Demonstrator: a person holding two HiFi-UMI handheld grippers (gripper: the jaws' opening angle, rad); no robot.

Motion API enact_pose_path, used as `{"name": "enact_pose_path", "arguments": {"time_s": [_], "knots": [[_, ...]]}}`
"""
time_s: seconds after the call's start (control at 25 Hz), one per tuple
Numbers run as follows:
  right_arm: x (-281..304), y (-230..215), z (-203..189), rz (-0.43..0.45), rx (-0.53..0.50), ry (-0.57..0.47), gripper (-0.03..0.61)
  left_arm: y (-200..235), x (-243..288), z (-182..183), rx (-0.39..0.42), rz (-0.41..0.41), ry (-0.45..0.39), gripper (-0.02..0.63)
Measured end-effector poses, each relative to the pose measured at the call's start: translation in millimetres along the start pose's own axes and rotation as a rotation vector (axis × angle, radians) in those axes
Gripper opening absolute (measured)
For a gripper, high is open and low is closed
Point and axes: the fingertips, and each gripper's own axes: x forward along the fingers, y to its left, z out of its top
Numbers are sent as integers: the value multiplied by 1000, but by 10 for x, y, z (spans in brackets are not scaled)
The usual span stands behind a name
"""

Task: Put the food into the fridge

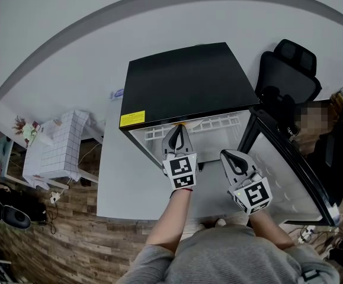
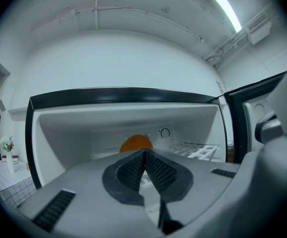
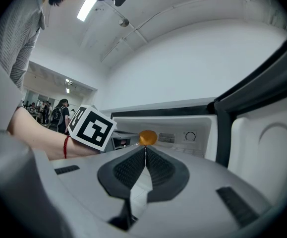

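A black mini fridge (image 1: 183, 81) stands with its door (image 1: 289, 170) swung open to the right. An orange round food item (image 2: 136, 143) lies deep inside the white compartment; the right gripper view shows this orange item (image 3: 148, 137) too, and in the head view only a sliver of the orange item (image 1: 183, 123) peeks out. My left gripper (image 1: 179, 127) points into the fridge mouth, its jaws (image 2: 144, 153) shut with nothing between them. Just outside the opening, lower right, my right gripper (image 1: 226, 153) is also shut and empty (image 3: 144, 148).
A white wire shelf (image 1: 218, 123) sits inside the fridge at the right. The fridge stands on a grey platform (image 1: 124, 182). A black office chair (image 1: 289, 70) is behind the door. A white tiled stand (image 1: 58, 144) is at the left.
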Motion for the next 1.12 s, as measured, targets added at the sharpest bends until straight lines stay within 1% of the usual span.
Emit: {"name": "enact_pose_path", "arguments": {"time_s": [0.16,0.36,0.72,1.0,1.12], "knots": [[-11,9,6,2,-1,-1,12,-13,-69,13,13,-2,-14,11],[-7,53,15,12,-2,-4,12,-33,-224,44,-10,-20,-31,11],[-39,129,53,25,-1,-14,12,-248,-725,136,-51,-123,-74,11],[-78,184,66,29,14,-20,12,-391,-1028,134,-91,-174,-97,11],[-103,227,53,37,14,-16,12,-459,-1156,140,-88,-191,-106,11]]}}
